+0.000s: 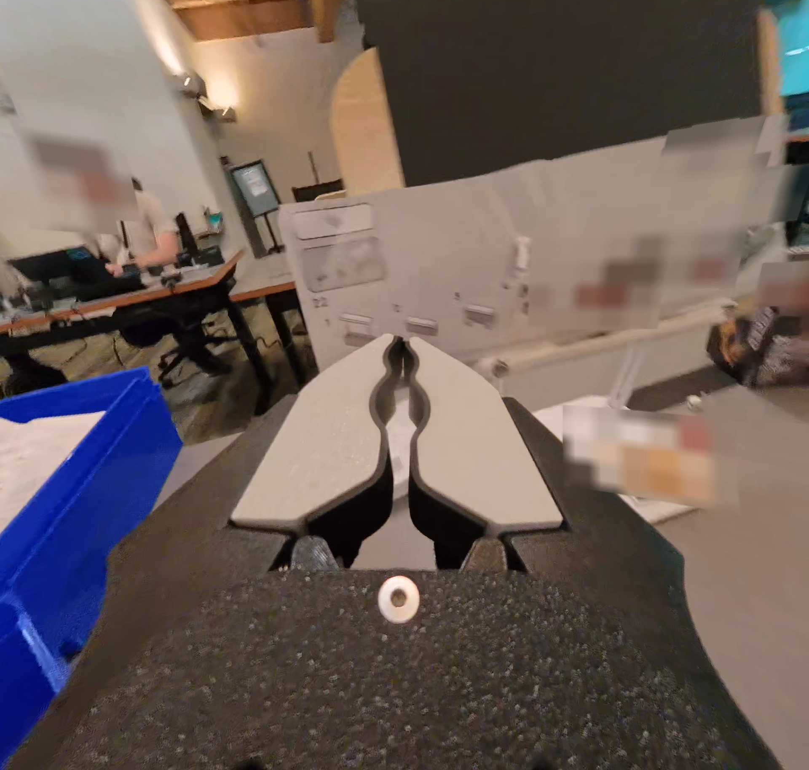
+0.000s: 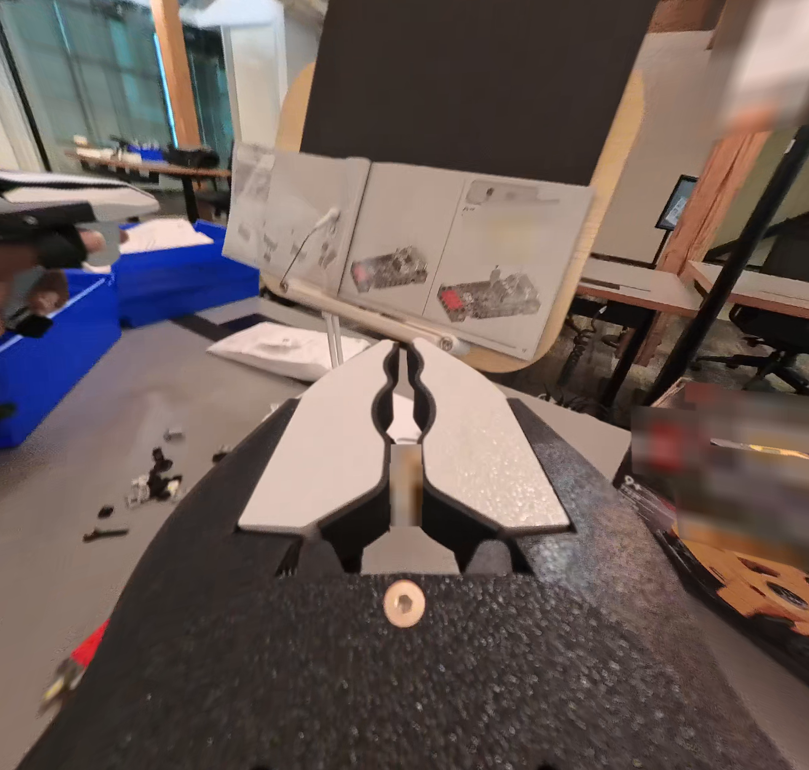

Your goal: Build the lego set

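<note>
The left gripper (image 1: 402, 342) is being held above the bench (image 1: 744, 574), its fingers drawn together until only a thin slit is being left at the tips; nothing is being gripped. The right gripper (image 2: 403, 345) is being held likewise, fingers nearly closed and empty.

Only the right wrist view is showing the loose bricks (image 2: 153, 482): small black and pale pieces are being displayed scattered on the grey bench (image 2: 87, 574) near its left side, with a black bar (image 2: 106, 533) lying slightly apart from the cluster. A red piece (image 2: 89, 650) is being partly hidden behind the gripper body at the lower left. Individual shapes are being blurred beyond recognition.

The same view is showing the instruction booklet (image 2: 437, 250) being propped open on a pale stand (image 2: 372, 315) at the far edge of the bench, with pictures of a dark model bearing a red patch. A flat white bag (image 2: 289, 350) is lying below the stand. Blue bins (image 2: 175, 276) are standing at the far left, and a boxed carton (image 2: 744, 582) is lying at the right edge. The left gripper (image 2: 79, 206) is also being seen at the far left.

The left wrist view is showing the booklet (image 1: 416, 267) closer and blurred, one blue bin (image 1: 87, 464) at the left, and a person (image 1: 149, 241) seated at a distant desk (image 1: 175, 289).
</note>
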`<state>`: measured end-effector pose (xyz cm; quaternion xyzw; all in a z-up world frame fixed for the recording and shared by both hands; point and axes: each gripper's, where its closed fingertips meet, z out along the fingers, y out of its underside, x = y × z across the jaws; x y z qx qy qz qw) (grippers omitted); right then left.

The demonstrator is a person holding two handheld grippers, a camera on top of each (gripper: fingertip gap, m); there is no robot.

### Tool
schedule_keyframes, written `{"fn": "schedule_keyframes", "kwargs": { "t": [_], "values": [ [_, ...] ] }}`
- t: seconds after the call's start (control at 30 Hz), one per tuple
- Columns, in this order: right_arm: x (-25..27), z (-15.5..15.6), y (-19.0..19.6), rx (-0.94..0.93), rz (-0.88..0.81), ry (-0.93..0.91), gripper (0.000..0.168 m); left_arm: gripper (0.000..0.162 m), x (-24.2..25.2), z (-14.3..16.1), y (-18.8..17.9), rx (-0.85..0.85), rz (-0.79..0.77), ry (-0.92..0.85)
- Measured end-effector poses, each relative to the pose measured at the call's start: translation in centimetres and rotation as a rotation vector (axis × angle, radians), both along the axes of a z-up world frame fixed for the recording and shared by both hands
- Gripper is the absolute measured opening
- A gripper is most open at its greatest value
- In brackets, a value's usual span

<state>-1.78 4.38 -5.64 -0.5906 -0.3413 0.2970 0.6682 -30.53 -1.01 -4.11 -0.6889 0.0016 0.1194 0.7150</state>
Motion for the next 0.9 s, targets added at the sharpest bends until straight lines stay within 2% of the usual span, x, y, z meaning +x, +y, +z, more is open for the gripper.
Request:
{"fn": "schedule_keyframes", "kwargs": {
  "t": [0.07,0.13,0.23,0.33,0.47,0.73,0.9],
  "values": [
    [0.0,-0.5,0.8,0.004,-0.026,0.030,0.000,0.000,-2.1,0.2,1.8,-0.014,0.037,-0.073],
    [0.3,-2.4,1.3,0.030,-0.044,0.016,0.000,0.000,-3.5,0.0,2.9,0.004,0.053,-0.114],
    [1.0,-4.7,2.5,0.007,-0.075,-0.016,0.000,0.000,-4.6,-0.9,3.1,0.015,0.068,-0.119],
    [1.5,-4.9,3.2,-0.049,-0.090,0.035,0.000,0.000,-4.6,-1.3,2.5,0.013,0.061,-0.123],
    [1.8,-5.2,3.4,-0.021,-0.132,0.012,0.000,0.000,-4.5,-0.9,2.5,0.033,0.055,-0.128],
    [1.6,-4.7,3.2,-0.003,-0.109,0.001,0.000,0.000,-4.7,0.2,4.9,0.020,0.099,-0.052],
    [1.1,-6.0,3.3,-0.027,-0.088,-0.032,0.000,0.000,-5.9,1.0,7.2,0.037,0.102,-0.070]
  ]
}}
